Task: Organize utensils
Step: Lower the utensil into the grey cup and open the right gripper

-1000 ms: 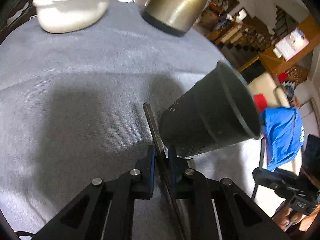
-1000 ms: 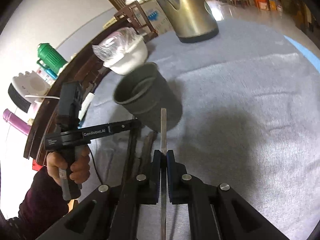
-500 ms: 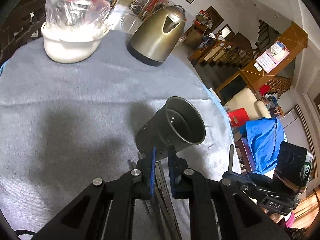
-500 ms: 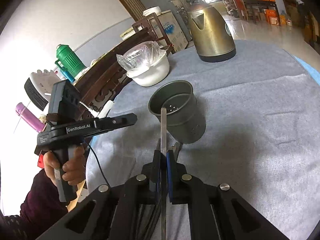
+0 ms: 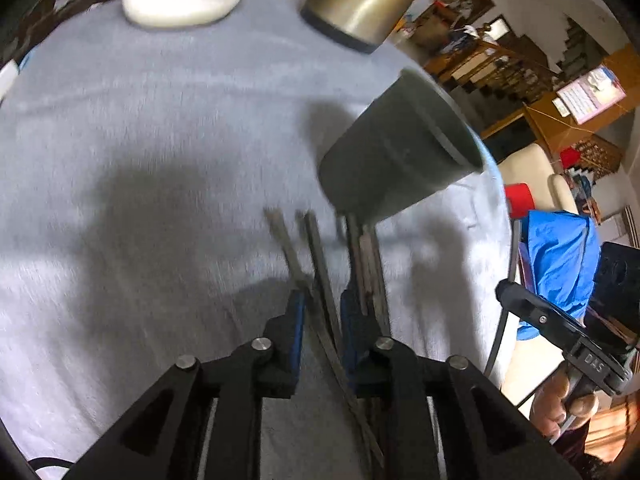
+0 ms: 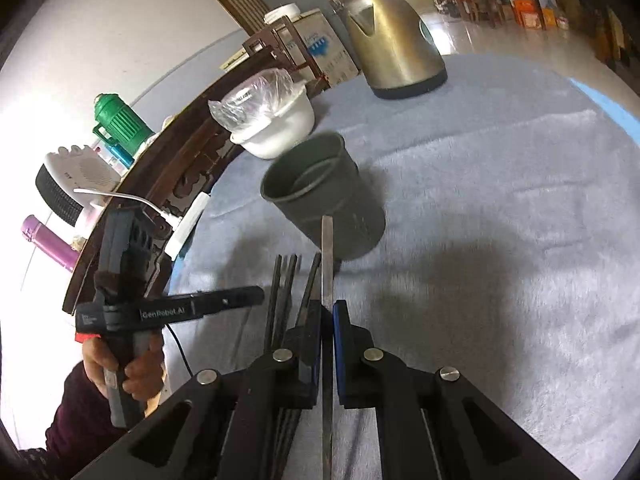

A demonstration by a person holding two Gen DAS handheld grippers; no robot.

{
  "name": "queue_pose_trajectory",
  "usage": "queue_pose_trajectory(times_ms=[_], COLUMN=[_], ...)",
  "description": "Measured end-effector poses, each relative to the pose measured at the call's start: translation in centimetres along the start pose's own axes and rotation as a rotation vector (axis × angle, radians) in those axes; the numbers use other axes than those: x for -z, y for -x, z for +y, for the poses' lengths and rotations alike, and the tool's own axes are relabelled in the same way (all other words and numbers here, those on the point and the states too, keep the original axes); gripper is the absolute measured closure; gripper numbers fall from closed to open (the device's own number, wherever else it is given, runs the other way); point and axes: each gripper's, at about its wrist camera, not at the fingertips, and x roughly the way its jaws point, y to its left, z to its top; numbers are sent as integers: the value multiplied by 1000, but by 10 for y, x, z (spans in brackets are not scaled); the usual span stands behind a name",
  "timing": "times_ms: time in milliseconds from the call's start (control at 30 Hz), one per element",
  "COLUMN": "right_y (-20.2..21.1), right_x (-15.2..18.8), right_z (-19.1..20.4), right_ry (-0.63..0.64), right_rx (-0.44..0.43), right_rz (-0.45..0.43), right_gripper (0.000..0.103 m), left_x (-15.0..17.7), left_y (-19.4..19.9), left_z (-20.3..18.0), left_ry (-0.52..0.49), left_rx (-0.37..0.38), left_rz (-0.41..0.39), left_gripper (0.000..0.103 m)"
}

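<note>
A dark perforated utensil cup (image 5: 400,152) (image 6: 320,196) stands on the grey cloth. Just in front of it lie several metal utensils (image 5: 356,248), a fork (image 6: 284,268) among them. My left gripper (image 5: 323,306) hovers low over them. Its jaws are opening, and one thin handle (image 5: 320,256) runs between the blue pads without being pressed. My right gripper (image 6: 329,312) is shut on a flat metal utensil (image 6: 327,252), whose end points up toward the cup. In the right wrist view, the left gripper (image 6: 240,300) is at the left, held by a person's hand (image 6: 132,364).
A gold kettle (image 6: 392,44) and a white bowl (image 6: 276,128) covered with plastic stand at the far side of the cloth (image 5: 140,160). A dark wooden rail (image 6: 180,176) borders the table on the left. The table edge (image 5: 500,208) drops off behind the cup.
My left gripper let go of the handle it pinched, pulled back, then came down close over the utensils with wider jaws. The right gripper kept its grip and barely moved.
</note>
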Motion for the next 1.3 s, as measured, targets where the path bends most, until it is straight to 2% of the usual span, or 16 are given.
queue_pose_trajectory(times_ms=[167, 233, 300, 367, 633, 833, 1100, 1300], right_y=[-2, -1, 1, 4, 19, 42, 89, 107], right_x=[2, 3, 3, 3, -8, -26, -60, -90], right_z=[1, 3, 4, 6, 20, 31, 49, 60], right_ry=[5, 9, 11, 16, 57, 81, 89, 58], right_rx=[-9, -10, -16, -19, -23, -31, -49, -72], right_rz=[5, 2, -2, -6, -69, -209, -479, -586], right_gripper=[97, 97, 97, 97, 97, 97, 97, 97], left_x=[-3, -7, -9, -10, -8, -13, -26, -40], left_y=[-14, -15, -13, -12, 4, 49, 148, 199], left_z=[-2, 1, 4, 8, 9, -7, -64, -104], left_ry=[15, 34, 45, 57, 49, 10, -109, -180], left_rx=[-54, -39, -23, 17, 12, 0, 0, 30], left_rz=[10, -1, -7, -8, -64, -182, -447, -574], left_gripper=[79, 80, 84, 94, 97, 98, 98, 98])
